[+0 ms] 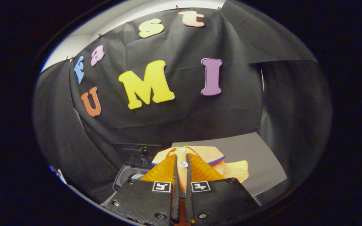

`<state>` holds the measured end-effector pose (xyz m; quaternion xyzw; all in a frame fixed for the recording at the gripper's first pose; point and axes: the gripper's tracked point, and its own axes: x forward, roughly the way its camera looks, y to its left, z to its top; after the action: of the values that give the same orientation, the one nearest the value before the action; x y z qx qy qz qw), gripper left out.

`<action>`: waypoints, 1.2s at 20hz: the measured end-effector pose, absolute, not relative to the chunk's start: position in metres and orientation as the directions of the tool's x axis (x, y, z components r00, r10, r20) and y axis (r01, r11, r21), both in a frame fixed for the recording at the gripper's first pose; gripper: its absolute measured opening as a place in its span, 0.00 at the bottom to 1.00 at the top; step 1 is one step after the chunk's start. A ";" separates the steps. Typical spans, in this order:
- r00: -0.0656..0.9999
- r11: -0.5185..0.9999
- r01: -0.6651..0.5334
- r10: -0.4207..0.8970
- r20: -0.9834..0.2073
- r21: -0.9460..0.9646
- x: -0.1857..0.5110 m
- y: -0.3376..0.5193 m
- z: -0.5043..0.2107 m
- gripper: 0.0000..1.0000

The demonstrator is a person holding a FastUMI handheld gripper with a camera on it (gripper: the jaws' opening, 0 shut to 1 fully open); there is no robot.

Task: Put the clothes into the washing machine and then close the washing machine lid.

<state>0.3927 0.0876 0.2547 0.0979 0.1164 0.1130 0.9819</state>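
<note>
**Garment pinched, carried toward the drum**

The gripper (pixel 182 175) was pinching the orange shirt (pixel 200 163) at its buttoned placket. The shirt trailed over the grey board's (pixel 262 157) near-left corner, beside the washing machine (pixel 127 177). Trailing cloth could snag that corner.

The hand-held two-finger gripper (pixel 182 171) points forward and slightly down, its two flat ribbed fingers (pixel 165 172) drawn nearly together with a narrow slot left between them. Both fingers press on the buttoned front strip of an orange cloth shirt (pixel 231 169), which is pinched in that slot. Each finger's dark textured base plate carries a small square black-and-white marker (pixel 161 186), one on either side of the slot.
</note>
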 end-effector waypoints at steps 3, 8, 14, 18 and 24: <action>0.953 0.949 -0.238 0.269 -0.138 0.207 0.365 0.114 0.290 0.10; 0.949 0.938 -0.300 0.312 -0.041 0.175 0.330 0.172 0.343 0.10; 0.928 0.913 -0.365 0.372 -0.003 0.180 0.319 0.250 0.374 0.10; 0.903 0.889 -0.426 0.430 0.012 0.171 0.327 0.299 0.389 0.10; 0.856 0.839 -0.513 0.515 0.038 0.183 0.360 0.366 0.417 0.10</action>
<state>0.3600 0.3663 0.4173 0.0937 0.0064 0.2681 0.9588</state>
